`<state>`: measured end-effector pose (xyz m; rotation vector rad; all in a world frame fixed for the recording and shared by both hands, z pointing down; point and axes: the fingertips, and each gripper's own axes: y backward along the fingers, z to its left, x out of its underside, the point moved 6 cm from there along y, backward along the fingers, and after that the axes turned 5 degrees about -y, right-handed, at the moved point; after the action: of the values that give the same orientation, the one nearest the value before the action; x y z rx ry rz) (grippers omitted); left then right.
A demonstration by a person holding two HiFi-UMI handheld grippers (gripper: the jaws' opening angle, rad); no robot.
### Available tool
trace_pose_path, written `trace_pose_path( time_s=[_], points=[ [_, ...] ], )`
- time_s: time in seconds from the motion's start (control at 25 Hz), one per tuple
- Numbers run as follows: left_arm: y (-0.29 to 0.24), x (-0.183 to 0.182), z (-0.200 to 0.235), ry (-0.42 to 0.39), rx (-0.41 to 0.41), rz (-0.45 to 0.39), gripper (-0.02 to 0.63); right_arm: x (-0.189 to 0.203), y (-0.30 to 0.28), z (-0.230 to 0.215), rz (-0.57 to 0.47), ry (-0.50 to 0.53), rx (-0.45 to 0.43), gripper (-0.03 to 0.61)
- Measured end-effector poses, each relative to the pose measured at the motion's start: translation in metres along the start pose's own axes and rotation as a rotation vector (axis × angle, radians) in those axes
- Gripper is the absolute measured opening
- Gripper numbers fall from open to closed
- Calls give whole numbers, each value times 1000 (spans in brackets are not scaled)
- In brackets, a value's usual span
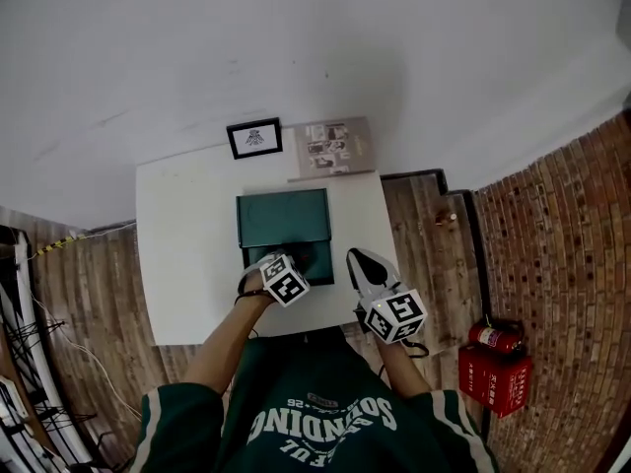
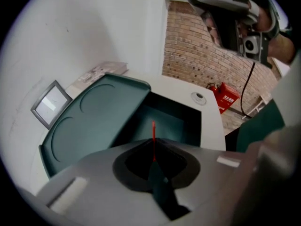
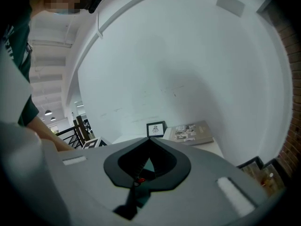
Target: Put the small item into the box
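The left gripper, its jaws closed on a thin red item, holds it at the lower centre just over the open green box, apparently ready to drop it, while the right gripper, closed and seemingly empty, is kept aside on the right.

Upside-down "SOUNDING" and "26" on green sweatshirt, red box print illegible

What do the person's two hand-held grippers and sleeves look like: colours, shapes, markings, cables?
The left hand-held gripper and the right hand-held gripper are light grey, with dark-lined jaws tapering to a point. Each carries a white cube with black square markers. A black cable leaves the right one. The sleeves are dark green with white bands.
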<state>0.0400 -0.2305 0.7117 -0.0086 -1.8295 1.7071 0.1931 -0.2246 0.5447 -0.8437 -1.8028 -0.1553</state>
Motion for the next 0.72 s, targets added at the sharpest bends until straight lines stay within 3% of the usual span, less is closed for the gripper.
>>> trace_pose_path(
  time_s=[0.32,0.72],
  points=[
    [-21,0,2,13,9,76,63,0,6,-9,-5,-11,30,2],
    [-30,7,3,19,33,105,63,-2,7,-13,-4,-16,37,2]
  ],
)
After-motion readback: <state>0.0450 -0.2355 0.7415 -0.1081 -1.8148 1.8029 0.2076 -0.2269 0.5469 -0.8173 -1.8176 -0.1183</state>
